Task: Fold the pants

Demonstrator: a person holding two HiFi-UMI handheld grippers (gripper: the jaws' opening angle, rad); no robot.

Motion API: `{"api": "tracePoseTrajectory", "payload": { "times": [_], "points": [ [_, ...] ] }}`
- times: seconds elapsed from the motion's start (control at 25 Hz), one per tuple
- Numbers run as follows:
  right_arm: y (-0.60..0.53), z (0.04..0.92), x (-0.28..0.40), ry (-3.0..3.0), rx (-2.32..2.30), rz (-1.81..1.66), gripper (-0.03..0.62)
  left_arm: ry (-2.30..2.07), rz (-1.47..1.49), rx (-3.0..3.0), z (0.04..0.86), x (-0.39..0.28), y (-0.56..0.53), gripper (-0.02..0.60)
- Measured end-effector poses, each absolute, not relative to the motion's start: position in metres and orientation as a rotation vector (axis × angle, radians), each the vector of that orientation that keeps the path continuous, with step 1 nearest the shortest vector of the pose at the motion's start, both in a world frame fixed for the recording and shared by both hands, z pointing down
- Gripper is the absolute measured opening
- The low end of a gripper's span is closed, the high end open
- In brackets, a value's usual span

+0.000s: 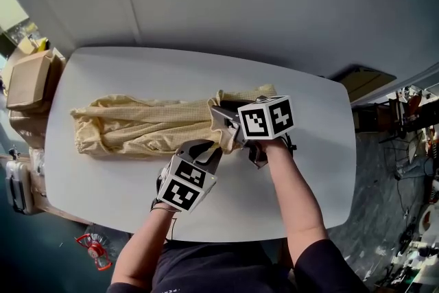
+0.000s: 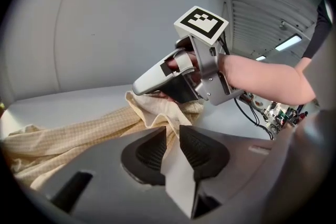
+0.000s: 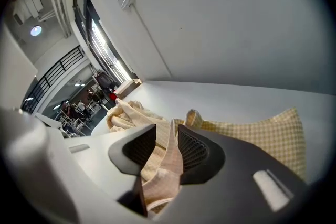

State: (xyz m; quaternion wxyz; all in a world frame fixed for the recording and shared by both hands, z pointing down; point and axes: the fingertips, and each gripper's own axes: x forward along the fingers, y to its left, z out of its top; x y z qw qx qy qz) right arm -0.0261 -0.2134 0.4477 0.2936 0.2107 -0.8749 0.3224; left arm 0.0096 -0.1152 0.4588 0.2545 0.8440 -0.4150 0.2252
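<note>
Pale yellow checked pants lie lengthwise across the white table, bunched at the left end. Both grippers meet at the pants' right end. My left gripper comes in from the near side; in the left gripper view its jaws stand narrow, with a raised fold of cloth pinched between the pads. My right gripper is over the same end. In the right gripper view its jaws stand apart, and a strip of cloth hangs loose between them against one pad.
A cardboard box stands off the table's left end, with a suitcase below it and a red object on the floor. Cluttered equipment fills the right side. A grey wall runs behind the table.
</note>
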Motion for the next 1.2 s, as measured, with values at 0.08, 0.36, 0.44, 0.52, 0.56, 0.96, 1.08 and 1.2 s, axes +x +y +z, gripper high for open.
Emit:
{"api": "tracePoseTrajectory", "payload": {
  "times": [0.08,0.36,0.44,0.52,0.56,0.96,1.08,1.2],
  "points": [
    [-0.213,0.441,-0.028,-2.355,0.552,0.847,0.135,-1.143,0.598,2.293,0.456,0.005,-0.116,0.081],
    [-0.221,0.397,0.002,-2.459,0.606,0.793,0.109,-1.181,0.537,2.338,0.433,0.018,-0.126,0.049],
    [-0.228,0.404,0.030,-2.420,0.677,0.764,0.091,-1.189,0.529,2.354,0.428,0.027,-0.129,0.046],
    [-0.233,0.419,0.063,-2.355,0.759,0.753,0.084,-1.189,0.533,2.365,0.426,0.036,-0.131,0.046],
    [-0.235,0.428,0.080,-2.320,0.797,0.752,0.089,-1.185,0.539,2.367,0.426,0.041,-0.132,0.046],
    [-0.219,0.466,0.108,-2.280,0.786,0.872,0.094,-1.207,0.634,2.256,0.452,0.047,-0.134,0.060],
    [-0.205,0.456,0.085,-2.318,0.692,0.838,0.087,-1.241,0.694,2.186,0.466,0.029,-0.130,0.057],
    [-0.181,0.448,0.051,-2.358,0.532,0.829,0.075,-1.297,0.668,2.146,0.465,0.008,-0.127,0.048]
  ]
}}
